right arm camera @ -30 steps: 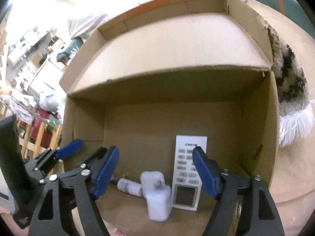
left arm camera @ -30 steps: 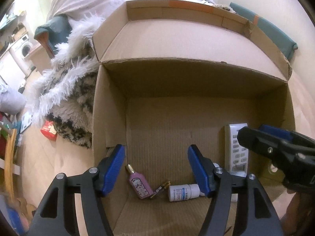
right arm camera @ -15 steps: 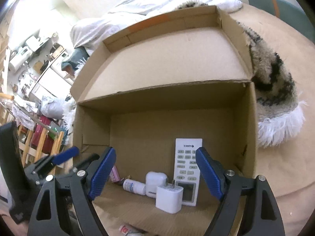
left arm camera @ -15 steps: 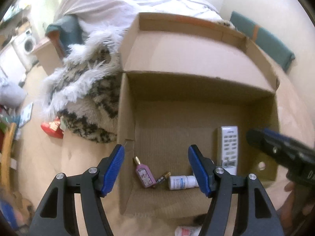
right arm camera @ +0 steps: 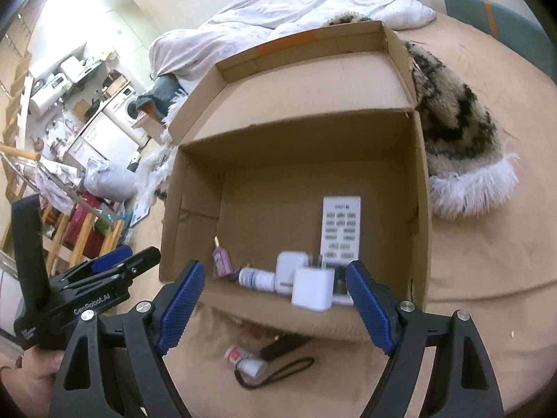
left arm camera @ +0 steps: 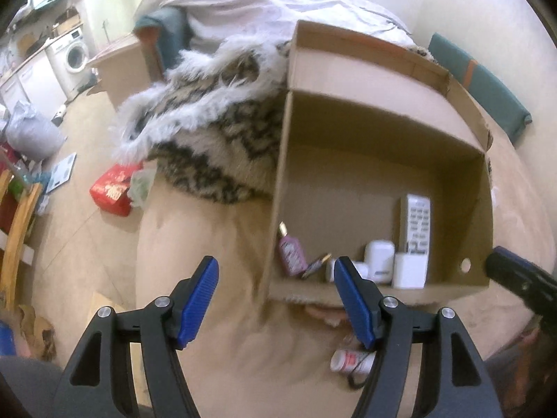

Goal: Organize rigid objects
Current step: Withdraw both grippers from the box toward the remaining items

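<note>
The cardboard box (right arm camera: pixel 419 230) sits on the bed (right arm camera: pixel 494 278) with its flaps open, ahead of both grippers. The left gripper (left arm camera: pixel 276 299) hovers over the bedcover just outside the box's near left corner, its blue pads well apart and nothing between them. The right gripper (right arm camera: pixel 275 303) hangs above the box's near edge, its pads spread wide and holding nothing.

Inside the box, along the near wall, lie a pink perfume bottle (right arm camera: pixel 221 261), a small white bottle (right arm camera: pixel 256 278) on its side with its long axis running left to right, a white earbud case (right arm camera: pixel 290 268) and a white charger plug (right arm camera: pixel 312 289) with its prongs pointing away from the grippers. A white remote (right arm camera: pixel 340 230) lies flat with its long axis running from the near wall toward the far wall; small dark print at its far end is too blurred to read.

Outside the box, on the bed nearer the grippers, a white bottle with a red label (right arm camera: pixel 243 358) lies on its side beside a black object with a wrist loop (right arm camera: pixel 283 345). The left gripper's body reads "GenRobot.AI" in the right wrist view.
</note>
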`<state>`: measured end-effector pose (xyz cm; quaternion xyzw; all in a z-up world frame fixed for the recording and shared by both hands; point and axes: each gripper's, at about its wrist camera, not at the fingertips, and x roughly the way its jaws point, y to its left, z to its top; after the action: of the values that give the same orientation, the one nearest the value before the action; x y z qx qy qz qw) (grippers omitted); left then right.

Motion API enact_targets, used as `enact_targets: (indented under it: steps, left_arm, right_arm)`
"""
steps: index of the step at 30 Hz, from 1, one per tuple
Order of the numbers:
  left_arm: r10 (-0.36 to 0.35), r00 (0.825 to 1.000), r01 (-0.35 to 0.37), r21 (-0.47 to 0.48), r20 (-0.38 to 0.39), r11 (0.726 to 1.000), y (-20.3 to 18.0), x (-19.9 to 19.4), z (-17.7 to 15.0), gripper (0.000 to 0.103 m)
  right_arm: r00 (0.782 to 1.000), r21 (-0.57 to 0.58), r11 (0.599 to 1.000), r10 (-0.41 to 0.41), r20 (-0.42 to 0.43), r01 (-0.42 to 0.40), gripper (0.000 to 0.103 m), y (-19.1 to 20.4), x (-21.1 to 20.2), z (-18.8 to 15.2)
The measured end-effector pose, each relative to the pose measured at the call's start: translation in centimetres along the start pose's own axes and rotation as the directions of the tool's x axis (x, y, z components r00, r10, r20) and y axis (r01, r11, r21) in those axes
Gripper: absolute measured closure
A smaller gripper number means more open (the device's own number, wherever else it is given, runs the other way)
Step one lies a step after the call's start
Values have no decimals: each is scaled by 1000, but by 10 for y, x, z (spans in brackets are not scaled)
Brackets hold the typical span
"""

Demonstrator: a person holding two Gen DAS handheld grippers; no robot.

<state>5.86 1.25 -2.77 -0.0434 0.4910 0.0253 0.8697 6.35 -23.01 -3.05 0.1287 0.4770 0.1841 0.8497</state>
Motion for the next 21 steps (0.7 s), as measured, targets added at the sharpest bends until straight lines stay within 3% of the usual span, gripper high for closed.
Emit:
enact_targets:
  steps: [15,19,21]
  left_arm:
    - [18,993,-26,-68,-117,997,20,30,-28,37]
    - [-39,979,26,-67,-202,997,10,54,-32,37]
    - [-80,963,69,-51,-256,996,-2,68,-33,37]
  right_arm:
    - [996,90,995,-41,-82,48,15,-32,3,-31]
    - [993,131,990,-37,-111,51,14,-39,12,-30]
    - [993,128,991,-34,-109,47,9,-37,14,-29]
